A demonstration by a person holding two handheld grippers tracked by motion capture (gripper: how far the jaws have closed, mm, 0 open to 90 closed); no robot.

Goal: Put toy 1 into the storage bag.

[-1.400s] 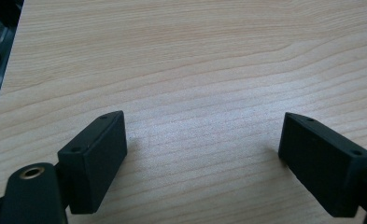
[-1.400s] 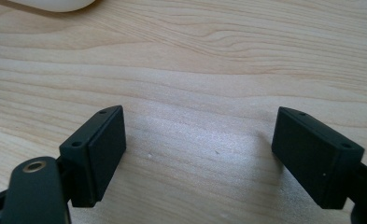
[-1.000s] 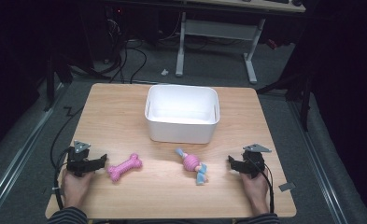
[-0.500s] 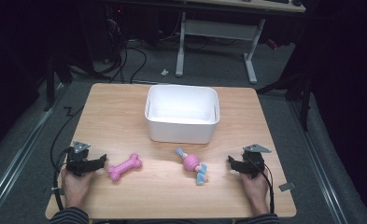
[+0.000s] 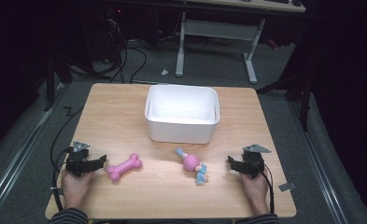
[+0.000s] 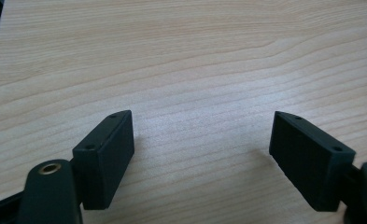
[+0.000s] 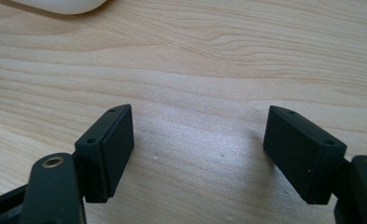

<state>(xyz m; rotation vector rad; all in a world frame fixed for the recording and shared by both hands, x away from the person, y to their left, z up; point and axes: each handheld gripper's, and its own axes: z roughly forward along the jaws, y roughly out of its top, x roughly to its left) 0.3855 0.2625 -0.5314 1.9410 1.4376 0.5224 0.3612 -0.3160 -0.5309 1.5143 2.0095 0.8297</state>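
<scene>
— High view first: what sits nearest the person's edge of the table (image 5: 125,107)?
— Both hands. The left gripper (image 5: 101,161) rests near the near-left corner, the right gripper (image 5: 230,163) near the near-right corner, each with its jaws spread wide and nothing between them.
— You're sure they're empty?
— Yes, the left gripper view (image 6: 202,140) and the right gripper view (image 7: 197,135) show bare wood grain between the black jaws.
— And between the two hands?
— A pink bone toy (image 5: 124,167) just beside the left gripper, and a pink and blue toy (image 5: 193,165) nearer the middle, well apart from the right one.
— Farther back?
— A white bin (image 5: 182,113), upright, at the table's middle toward the far edge
</scene>
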